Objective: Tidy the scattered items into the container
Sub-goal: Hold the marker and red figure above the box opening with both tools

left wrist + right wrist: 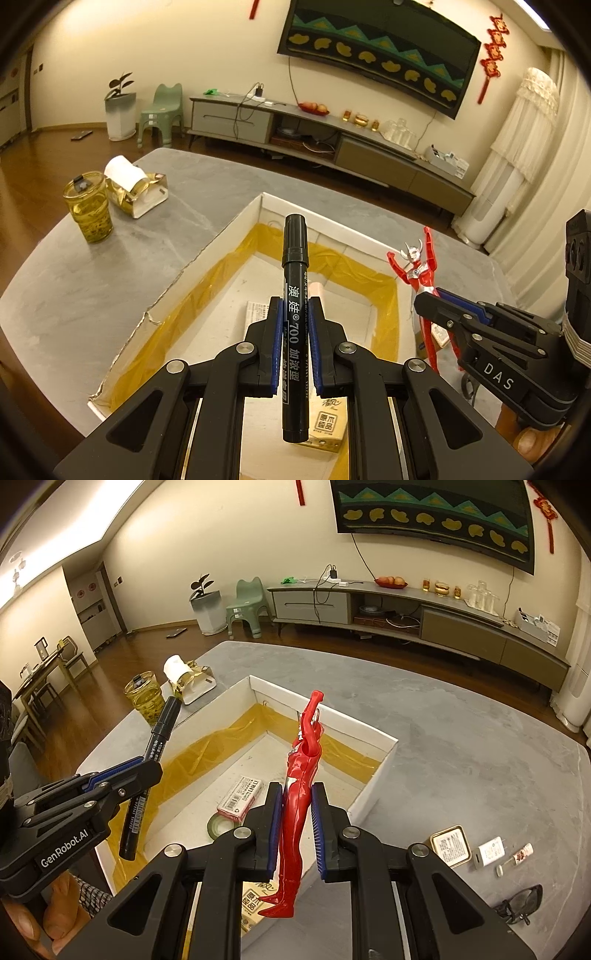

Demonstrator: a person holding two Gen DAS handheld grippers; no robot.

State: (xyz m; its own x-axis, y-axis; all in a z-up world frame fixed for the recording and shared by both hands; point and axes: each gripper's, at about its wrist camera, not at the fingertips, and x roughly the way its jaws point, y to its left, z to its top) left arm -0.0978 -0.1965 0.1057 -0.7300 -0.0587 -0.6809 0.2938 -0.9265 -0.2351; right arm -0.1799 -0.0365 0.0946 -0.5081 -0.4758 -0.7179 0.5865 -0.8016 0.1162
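My left gripper (295,306) is shut on a black marker pen (294,280), held upright above the white cardboard box (207,254) lined with yellow film. My right gripper (297,794) is shut on a red and silver action figure (299,775), arms raised, over the box's (373,734) near right part. Each gripper shows in the other view: the right gripper (428,299) with the figure (417,266), the left gripper (155,766) with the marker (155,746). In the box lie a pink carton (240,797), a tape roll (218,825) and a small paper pack (327,424).
On the grey table (461,738) right of the box lie a gold-rimmed tin (450,845), a white charger (489,851), a small tube (521,853) and dark glasses (521,904). A glass of yellow tea (88,206) and a tissue box (136,188) stand at the far left.
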